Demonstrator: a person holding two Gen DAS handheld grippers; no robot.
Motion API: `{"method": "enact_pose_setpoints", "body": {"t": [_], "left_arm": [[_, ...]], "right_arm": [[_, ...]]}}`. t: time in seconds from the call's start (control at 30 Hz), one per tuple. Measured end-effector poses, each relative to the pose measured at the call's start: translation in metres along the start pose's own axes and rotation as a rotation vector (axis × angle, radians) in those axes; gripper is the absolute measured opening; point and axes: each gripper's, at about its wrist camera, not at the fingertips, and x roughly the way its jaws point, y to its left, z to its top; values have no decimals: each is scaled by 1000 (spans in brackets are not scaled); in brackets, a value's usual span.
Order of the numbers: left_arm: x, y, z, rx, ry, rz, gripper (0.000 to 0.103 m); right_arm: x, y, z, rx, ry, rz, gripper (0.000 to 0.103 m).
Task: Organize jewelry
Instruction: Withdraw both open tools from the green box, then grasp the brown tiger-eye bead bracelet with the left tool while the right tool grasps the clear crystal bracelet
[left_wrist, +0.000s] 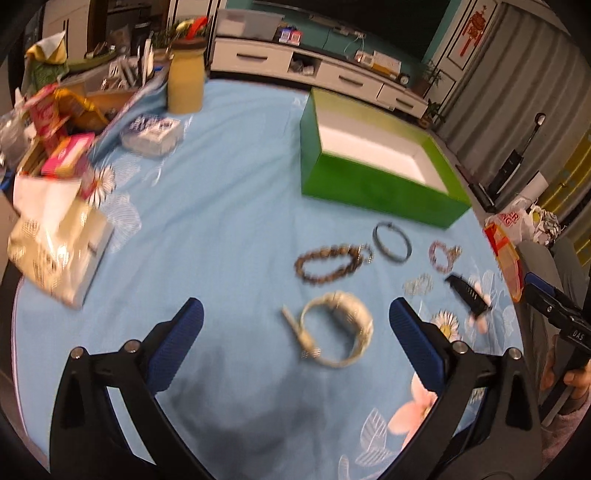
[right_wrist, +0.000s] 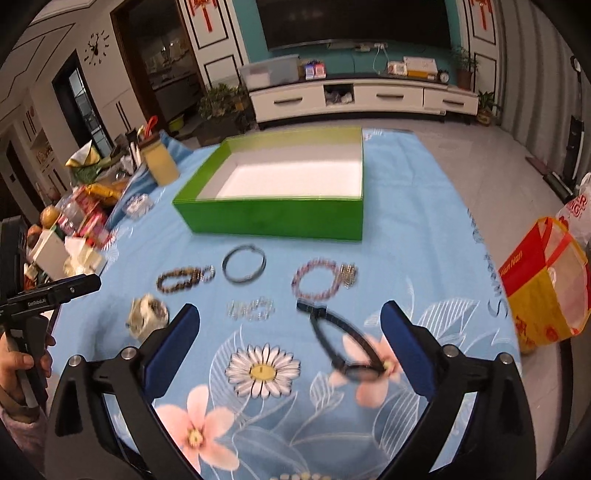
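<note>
A: What is lying near the green box (right_wrist: 273, 218)?

B: Left to right, in front of the green box, on the blue floral cloth (right_wrist: 424, 240): a pale woven band (right_wrist: 147, 315), a brown bead bracelet (right_wrist: 181, 279), a dark bangle (right_wrist: 243, 268), a purple bead bracelet (right_wrist: 316, 283) with a small silver piece touching it. Nearer than those, a silver chain (right_wrist: 251, 309) and a black hair clip (right_wrist: 345, 341).

A: And the 2 claws?

B: The left gripper (left_wrist: 295, 334) is gaping wide around the pale woven band, not touching it. The right gripper (right_wrist: 290, 341) is also standing wide, the black hair clip lying loose between its fingers. The green box is sitting empty.
</note>
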Motion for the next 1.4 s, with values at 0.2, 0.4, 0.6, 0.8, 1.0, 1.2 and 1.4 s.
{"method": "enact_pose_setpoints", "body": {"t": [0.2,0.4,0.6,0.8,1.0,1.2,1.4], "left_arm": [[8,5,-23,-10,53,-10,101],[8,3,-30,-14,54,-44,101],[7,-3,-31,14,45,-77,101],[5,-17,-30,66,32,-135,101],[11,-30,-31,89,48,-164,101],[13,-33,-26,91,37,-183,101],[17,-29,-26,82,47,-180,101]], "right_arm": [[6,2,-15,22,37,18,99],[13,12,-23,13,50,41,99],[24,26,-31,-21,63,53,99],[27,37,-32,-73,42,72,99],[26,35,-33,-79,26,100,99],[30,30,-32,-53,34,118,99],[38,33,-32,-56,57,140,96]]}}
